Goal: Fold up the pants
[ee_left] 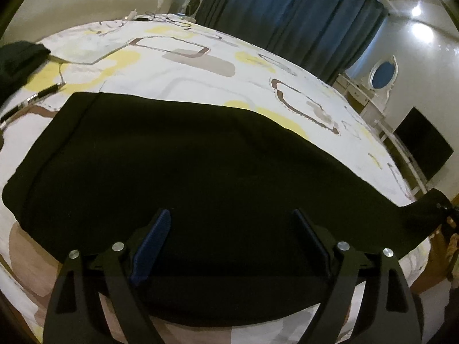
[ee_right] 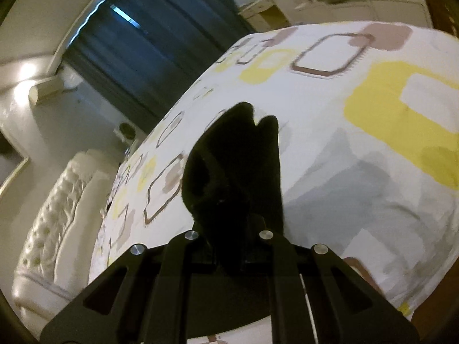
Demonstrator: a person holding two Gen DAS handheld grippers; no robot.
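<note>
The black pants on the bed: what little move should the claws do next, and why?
Probably carry the end pinched in the right claw across toward the wide part. The pants lie flat on the bedspread, while the left claw stands open above them, gripping nothing, so it could press down as an anchor.

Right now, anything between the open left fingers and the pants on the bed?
Nothing visible. The left gripper hangs open directly over the black pants, bare cloth between its fingers. The pens lie off to the side on the bedspread.
</note>
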